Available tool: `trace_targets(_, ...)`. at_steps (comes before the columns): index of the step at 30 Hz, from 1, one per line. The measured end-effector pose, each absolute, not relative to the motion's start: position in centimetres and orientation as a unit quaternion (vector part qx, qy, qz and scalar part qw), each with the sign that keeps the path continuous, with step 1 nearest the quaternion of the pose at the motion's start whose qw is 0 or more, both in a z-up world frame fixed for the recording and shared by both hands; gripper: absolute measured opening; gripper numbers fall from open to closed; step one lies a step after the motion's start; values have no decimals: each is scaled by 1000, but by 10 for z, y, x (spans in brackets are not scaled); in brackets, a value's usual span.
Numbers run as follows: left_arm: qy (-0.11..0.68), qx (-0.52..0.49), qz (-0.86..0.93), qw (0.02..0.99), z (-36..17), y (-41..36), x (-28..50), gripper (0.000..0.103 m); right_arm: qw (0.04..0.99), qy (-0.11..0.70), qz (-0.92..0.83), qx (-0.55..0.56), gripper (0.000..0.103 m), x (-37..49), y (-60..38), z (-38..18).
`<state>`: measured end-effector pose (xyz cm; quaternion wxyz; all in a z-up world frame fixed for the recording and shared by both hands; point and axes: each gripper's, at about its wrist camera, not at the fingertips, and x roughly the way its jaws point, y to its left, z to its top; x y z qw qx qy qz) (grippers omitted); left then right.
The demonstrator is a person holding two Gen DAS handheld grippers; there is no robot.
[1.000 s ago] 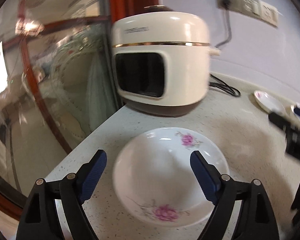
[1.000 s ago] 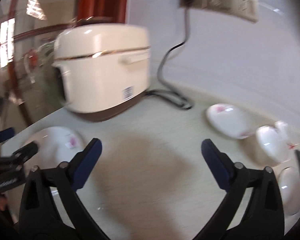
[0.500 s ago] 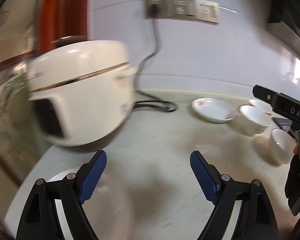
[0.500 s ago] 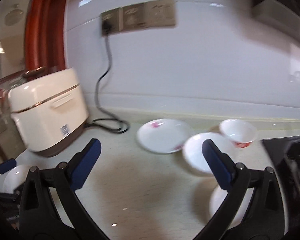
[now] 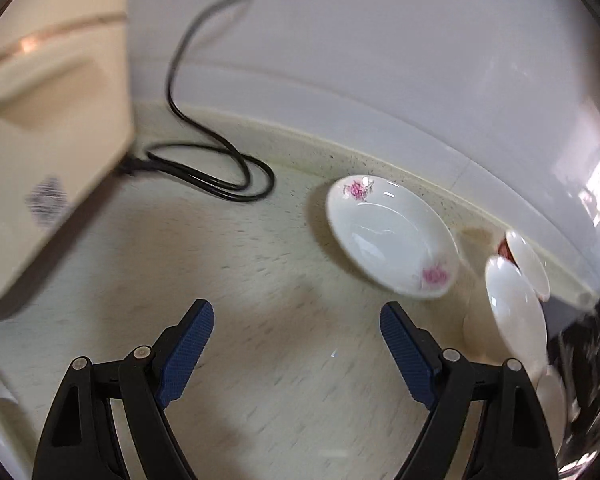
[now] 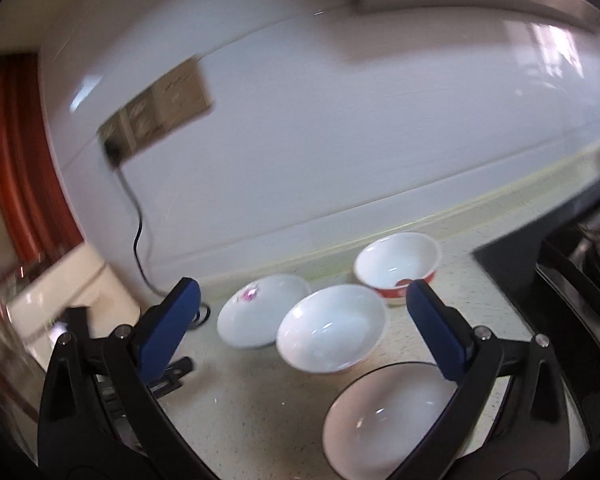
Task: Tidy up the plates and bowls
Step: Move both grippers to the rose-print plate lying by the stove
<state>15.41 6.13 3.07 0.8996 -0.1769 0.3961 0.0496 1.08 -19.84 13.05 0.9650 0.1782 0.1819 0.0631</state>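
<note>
Speckled cream counter (image 5: 260, 280) against white wall (image 6: 340, 140); rice cooker (image 5: 48, 140) at left, stove (image 6: 560, 280) right. Flowered plate (image 5: 392, 236), white bowl (image 6: 332, 328), red-rimmed bowl (image 6: 396, 264) sit near the wall. Left gripper (image 5: 296, 328) and right gripper (image 6: 300, 300) both wide open, empty.

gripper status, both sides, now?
Left gripper: open, nothing between its jaws, above bare counter.
Right gripper: open, nothing held, bowls beyond it.
</note>
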Motion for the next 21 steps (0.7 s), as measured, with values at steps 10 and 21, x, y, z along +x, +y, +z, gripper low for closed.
trace_targets(10,387,-229,67,891,16,48,223,86,957,205,81,187,103,20,-193,125)
trace_targets(21,388,-220,58,893,7,52,219,12,961,203,135,130,86,17,-151,115)
